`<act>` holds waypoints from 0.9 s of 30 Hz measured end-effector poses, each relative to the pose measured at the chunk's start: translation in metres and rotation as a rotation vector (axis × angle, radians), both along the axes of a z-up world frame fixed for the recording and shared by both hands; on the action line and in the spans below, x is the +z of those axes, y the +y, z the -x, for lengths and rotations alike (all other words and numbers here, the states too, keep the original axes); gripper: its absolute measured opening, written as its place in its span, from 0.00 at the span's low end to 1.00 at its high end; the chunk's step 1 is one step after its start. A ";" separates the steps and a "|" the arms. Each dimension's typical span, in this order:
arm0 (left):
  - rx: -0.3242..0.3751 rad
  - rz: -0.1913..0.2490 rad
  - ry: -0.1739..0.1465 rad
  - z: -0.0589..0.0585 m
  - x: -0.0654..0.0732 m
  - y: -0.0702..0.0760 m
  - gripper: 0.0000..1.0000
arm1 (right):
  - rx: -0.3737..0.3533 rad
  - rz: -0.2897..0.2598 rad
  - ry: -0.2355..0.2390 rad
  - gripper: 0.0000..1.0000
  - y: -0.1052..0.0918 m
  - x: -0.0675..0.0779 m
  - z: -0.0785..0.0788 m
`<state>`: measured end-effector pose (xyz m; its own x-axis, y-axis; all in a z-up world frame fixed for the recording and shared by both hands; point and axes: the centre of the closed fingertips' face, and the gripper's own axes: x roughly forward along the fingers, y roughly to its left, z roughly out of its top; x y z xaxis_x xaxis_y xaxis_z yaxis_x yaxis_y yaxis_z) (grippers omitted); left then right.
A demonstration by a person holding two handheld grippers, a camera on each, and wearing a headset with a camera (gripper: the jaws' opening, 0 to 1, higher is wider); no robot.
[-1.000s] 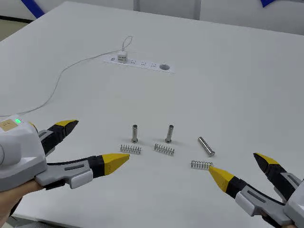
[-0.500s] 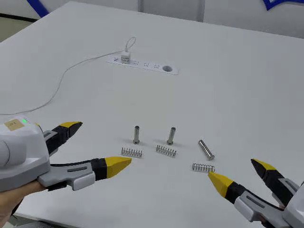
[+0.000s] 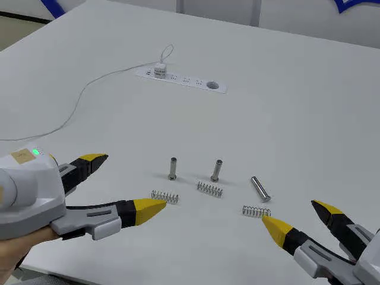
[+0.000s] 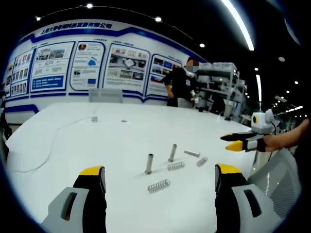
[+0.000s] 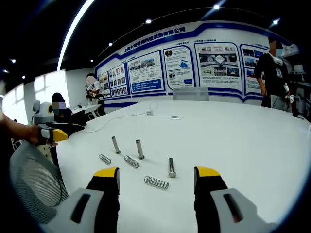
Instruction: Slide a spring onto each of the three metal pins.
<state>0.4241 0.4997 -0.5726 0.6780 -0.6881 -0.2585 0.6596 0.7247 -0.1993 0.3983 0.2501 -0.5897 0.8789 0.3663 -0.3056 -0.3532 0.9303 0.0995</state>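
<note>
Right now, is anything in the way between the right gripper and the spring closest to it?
Nothing I can see. Just bare table lies between the open right gripper and the nearest spring.

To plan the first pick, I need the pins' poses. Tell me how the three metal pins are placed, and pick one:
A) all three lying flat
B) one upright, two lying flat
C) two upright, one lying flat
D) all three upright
C: in the head view the left pin and the middle pin stand on end, while the right pin lies flat, just beyond a spring.
</note>
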 end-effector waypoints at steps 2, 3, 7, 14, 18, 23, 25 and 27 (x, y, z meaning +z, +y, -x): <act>0.002 0.002 0.008 0.000 -0.001 0.000 0.95 | -0.003 -0.020 0.008 0.62 -0.002 0.000 -0.003; 0.002 0.000 0.012 0.000 -0.002 0.000 0.95 | 0.000 -0.022 0.016 0.61 -0.003 -0.002 -0.004; -0.004 -0.023 0.025 0.001 -0.008 0.000 0.95 | 0.012 0.014 0.037 0.57 -0.007 -0.004 -0.013; -0.027 -0.021 0.034 0.004 -0.009 -0.004 0.92 | 0.049 0.037 0.044 0.55 0.000 -0.002 -0.032; -0.025 -0.011 0.028 0.004 -0.007 -0.004 0.90 | 0.076 0.048 0.053 0.54 0.006 -0.004 -0.042; -0.032 -0.034 0.034 0.005 -0.011 -0.004 0.91 | 0.106 0.093 0.081 0.51 0.011 -0.014 -0.054; -0.036 -0.036 0.037 0.006 -0.012 -0.004 0.90 | 0.105 0.103 0.093 0.49 0.011 -0.019 -0.060; -0.041 -0.038 0.033 0.007 -0.011 -0.005 0.88 | 0.099 0.111 0.121 0.47 0.009 -0.025 -0.064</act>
<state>0.4175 0.4945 -0.5834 0.6398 -0.7046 -0.3069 0.6825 0.7045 -0.1946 0.4623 0.2596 -0.6147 0.7948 0.4072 -0.4499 -0.4352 0.8992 0.0450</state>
